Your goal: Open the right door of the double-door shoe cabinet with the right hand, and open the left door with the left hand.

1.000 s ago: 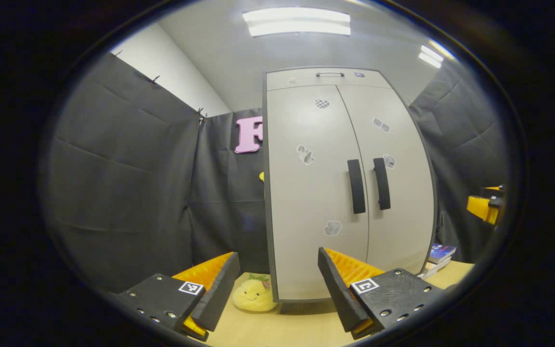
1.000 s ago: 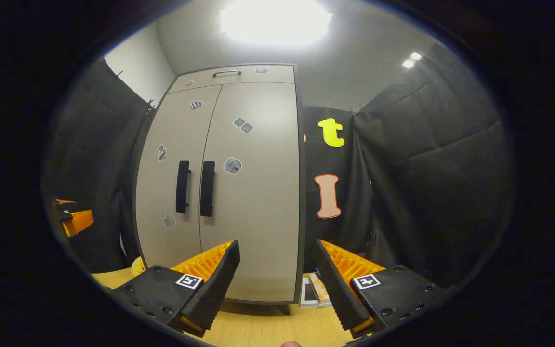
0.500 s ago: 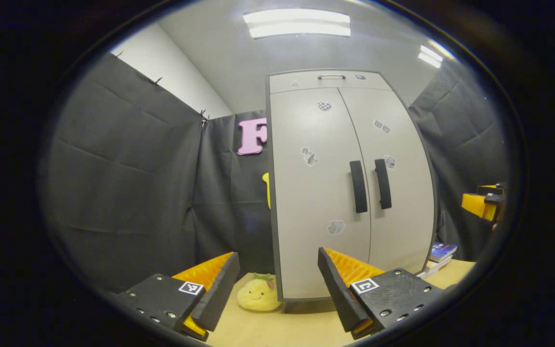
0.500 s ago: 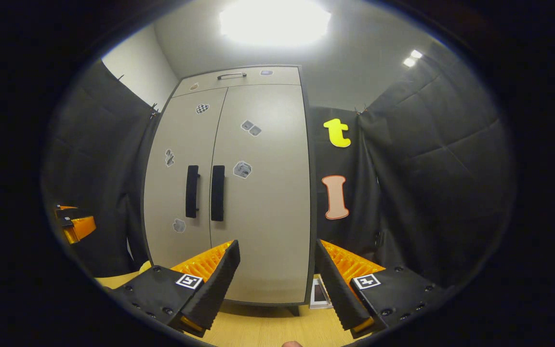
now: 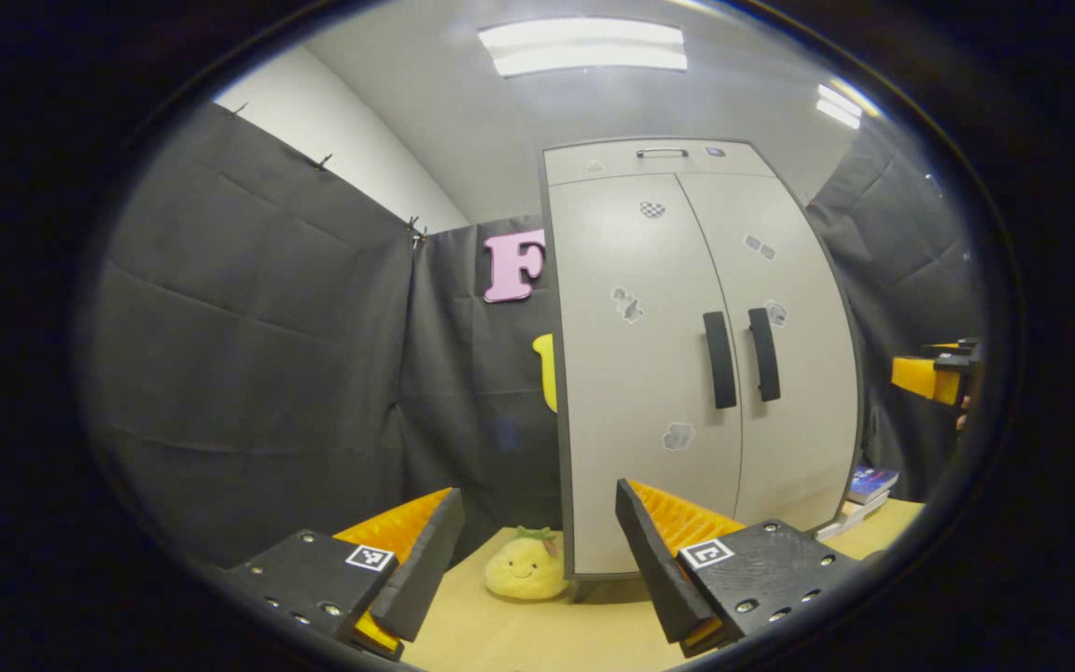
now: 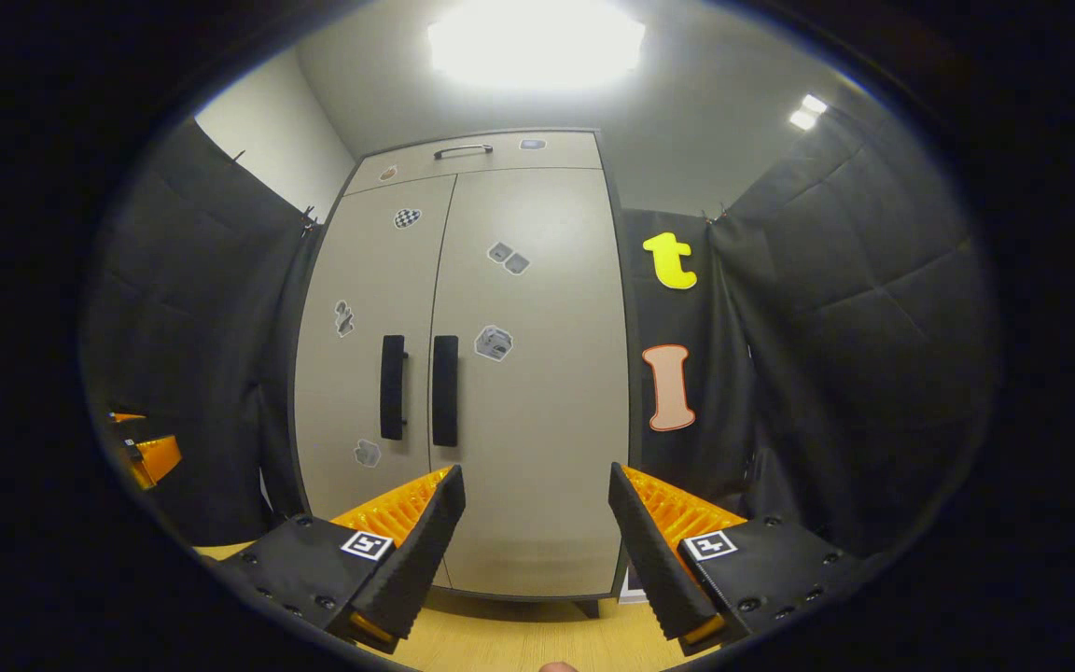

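Observation:
A tall light-grey shoe cabinet [image 5: 649, 411] [image 6: 519, 467] stands on the wooden floor with both doors closed. Two dark vertical handles sit side by side at its middle: the left door handle [image 5: 719, 360] [image 6: 393, 387] and the right door handle [image 5: 763, 355] [image 6: 445, 390]. My left gripper [image 5: 537, 546] is open, low and well short of the cabinet, off to its left. My right gripper [image 6: 536, 537] is open too, in front of the right door's lower part, apart from it. Each gripper also appears at the edge of the other's view [image 5: 931, 378] [image 6: 147, 457].
A yellow plush toy [image 5: 526, 569] lies on the floor [image 5: 519, 635] at the cabinet's left foot. Books [image 5: 864, 490] are stacked at its right foot. A small drawer with a metal handle [image 6: 463, 150] tops the cabinet. Black cloth walls close in on both sides.
Both views have swung: the cabinet drifted right in each view, and the handles sit nearer the centre of the right gripper view. Both grippers stay open.

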`<state>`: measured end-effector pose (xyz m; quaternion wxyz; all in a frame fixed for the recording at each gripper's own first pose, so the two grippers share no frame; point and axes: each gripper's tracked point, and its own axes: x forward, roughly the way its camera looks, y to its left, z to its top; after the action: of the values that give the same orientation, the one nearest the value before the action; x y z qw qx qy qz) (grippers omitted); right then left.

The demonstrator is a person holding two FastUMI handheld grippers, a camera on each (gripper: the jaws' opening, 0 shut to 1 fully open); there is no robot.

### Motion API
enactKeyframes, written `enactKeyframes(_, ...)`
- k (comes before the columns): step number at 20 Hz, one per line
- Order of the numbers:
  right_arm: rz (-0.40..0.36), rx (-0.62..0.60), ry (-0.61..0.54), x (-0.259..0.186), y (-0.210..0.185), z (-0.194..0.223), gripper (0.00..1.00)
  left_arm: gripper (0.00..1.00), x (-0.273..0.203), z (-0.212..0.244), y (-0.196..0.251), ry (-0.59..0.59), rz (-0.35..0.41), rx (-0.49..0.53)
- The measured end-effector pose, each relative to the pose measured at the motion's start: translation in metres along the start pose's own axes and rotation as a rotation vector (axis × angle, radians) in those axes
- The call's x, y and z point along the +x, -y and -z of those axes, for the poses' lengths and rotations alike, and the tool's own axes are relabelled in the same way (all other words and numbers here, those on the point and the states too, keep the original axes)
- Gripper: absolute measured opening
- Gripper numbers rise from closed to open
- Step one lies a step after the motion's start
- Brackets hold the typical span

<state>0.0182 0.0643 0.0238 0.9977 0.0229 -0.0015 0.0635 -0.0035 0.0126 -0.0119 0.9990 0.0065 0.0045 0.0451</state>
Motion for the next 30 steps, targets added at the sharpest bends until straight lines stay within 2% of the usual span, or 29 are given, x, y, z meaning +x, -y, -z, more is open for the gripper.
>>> enactKeyframes(6,-0.078,-0.028,0.021,0.045,-0.044,-0.025,0.97,0.95,-0.010,0.000,-0.024,-0.010,-0.087,0.020)
enactKeyframes(13,-0.138,-0.052,0.015,0.102,-0.092,-0.039,0.96,0.94,-0.064,0.011,-0.071,-0.058,-0.175,-0.011)
enactKeyframes(15,-0.132,-0.018,0.031,0.118,-0.100,-0.050,0.97,0.94,-0.075,0.012,-0.083,-0.059,-0.206,-0.007)
enactKeyframes(18,-0.086,0.019,-0.004,0.147,-0.103,-0.049,0.97,0.94,-0.089,0.016,-0.101,-0.068,-0.242,-0.019)
enactKeyframes(20,-0.049,0.006,-0.024,0.164,-0.102,-0.048,0.97,0.94,-0.094,0.019,-0.110,-0.073,-0.260,-0.026)
enactKeyframes(21,-0.028,-0.009,-0.031,0.172,-0.100,-0.047,0.92,0.94,-0.098,0.019,-0.113,-0.075,-0.267,-0.028)
enactKeyframes(22,-0.012,-0.019,-0.040,0.179,-0.098,-0.045,0.94,0.94,-0.100,0.021,-0.117,-0.078,-0.272,-0.030)
enactKeyframes(25,-0.013,-0.002,-0.094,0.194,-0.102,-0.038,0.94,0.95,-0.106,0.023,-0.124,-0.081,-0.280,-0.037)
enactKeyframes(26,-0.015,0.015,-0.112,0.200,-0.102,-0.034,0.79,0.95,-0.106,0.024,-0.125,-0.082,-0.279,-0.038)
enactKeyframes(30,-0.033,0.078,-0.197,0.210,-0.107,-0.019,0.77,0.95,-0.105,0.024,-0.127,-0.082,-0.263,-0.038)
